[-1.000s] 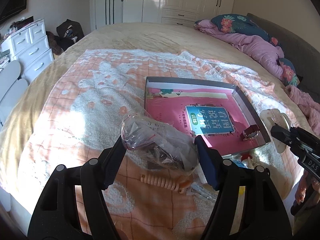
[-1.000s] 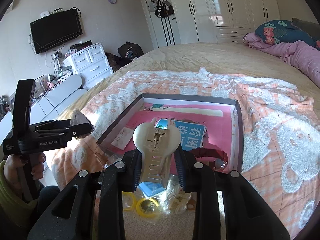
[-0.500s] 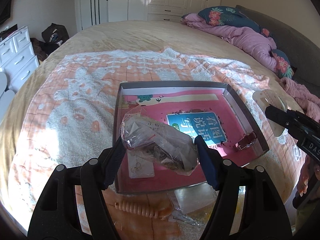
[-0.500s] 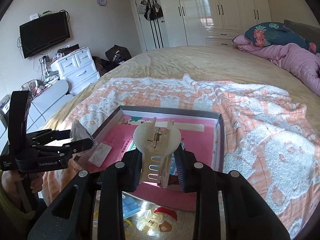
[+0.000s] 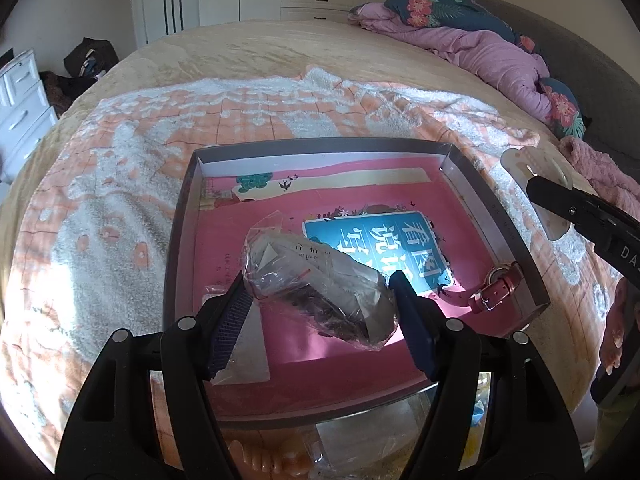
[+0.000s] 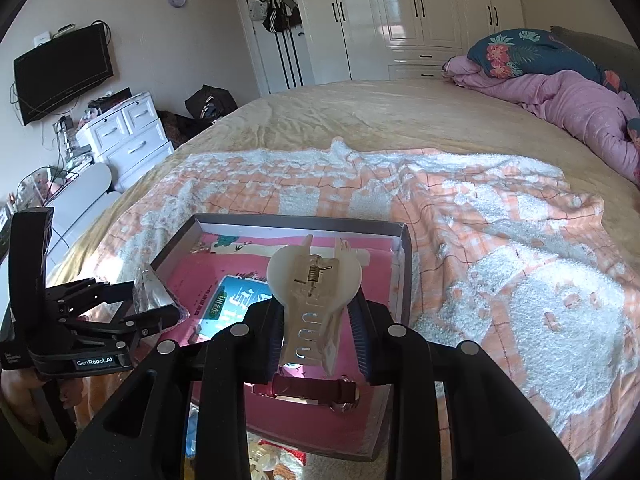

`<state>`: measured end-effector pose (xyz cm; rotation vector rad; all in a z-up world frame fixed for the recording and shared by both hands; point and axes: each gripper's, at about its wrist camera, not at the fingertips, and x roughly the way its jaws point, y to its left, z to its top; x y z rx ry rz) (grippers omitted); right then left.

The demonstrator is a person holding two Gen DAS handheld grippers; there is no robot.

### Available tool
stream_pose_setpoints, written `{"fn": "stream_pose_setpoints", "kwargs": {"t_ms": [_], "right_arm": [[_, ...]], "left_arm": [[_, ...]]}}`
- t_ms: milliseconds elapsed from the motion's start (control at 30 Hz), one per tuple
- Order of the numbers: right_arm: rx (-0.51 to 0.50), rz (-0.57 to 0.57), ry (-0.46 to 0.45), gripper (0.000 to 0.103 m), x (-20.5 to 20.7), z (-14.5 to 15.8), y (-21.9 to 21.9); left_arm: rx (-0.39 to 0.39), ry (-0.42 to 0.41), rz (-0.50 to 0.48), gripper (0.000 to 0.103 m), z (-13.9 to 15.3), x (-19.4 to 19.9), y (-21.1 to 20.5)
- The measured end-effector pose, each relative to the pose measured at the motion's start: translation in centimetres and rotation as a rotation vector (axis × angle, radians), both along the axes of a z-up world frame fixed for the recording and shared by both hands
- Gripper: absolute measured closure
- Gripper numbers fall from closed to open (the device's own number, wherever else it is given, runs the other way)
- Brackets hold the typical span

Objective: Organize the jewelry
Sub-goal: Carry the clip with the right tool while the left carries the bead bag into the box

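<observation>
A clear plastic bag [image 5: 316, 284] with dark jewelry inside hangs over the grey tray [image 5: 180, 248], and my left gripper [image 5: 320, 312] is shut on it. The tray has a pink lining with a blue label. My right gripper [image 6: 318, 332] is shut on a white hair claw clip [image 6: 314, 284], held above the tray's near right part [image 6: 404, 264]. A red watch strap [image 5: 496, 288] lies in the tray's right corner and shows again under the clip [image 6: 316, 390]. The left gripper with the bag [image 6: 152, 292] appears at the left of the right wrist view.
The tray rests on an orange-and-white blanket [image 6: 500, 260] spread over a beige bed. Small loose items lie on the blanket just in front of the tray [image 5: 280, 460]. Purple bedding [image 5: 480, 52] is piled at the far right. A white drawer unit [image 6: 128, 136] stands left.
Both grippers have moved forward over the tray, each still holding its item. The bag now hangs above the tray's pink lining instead of the blanket; the clip has come over the tray too.
</observation>
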<state>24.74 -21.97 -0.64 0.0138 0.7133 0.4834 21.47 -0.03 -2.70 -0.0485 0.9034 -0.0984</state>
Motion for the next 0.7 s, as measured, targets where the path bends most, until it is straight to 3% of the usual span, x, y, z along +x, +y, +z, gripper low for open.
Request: {"fn": "stream_pose_setpoints", "kwargs": {"t_ms": [700], "right_arm": [[-0.043, 0.01, 0.132, 0.075, 3.0, -4.3, 1.4]], "left_arm": [[0.037, 0.081, -0.037, 0.04, -3.8, 1.0, -1.1]]}}
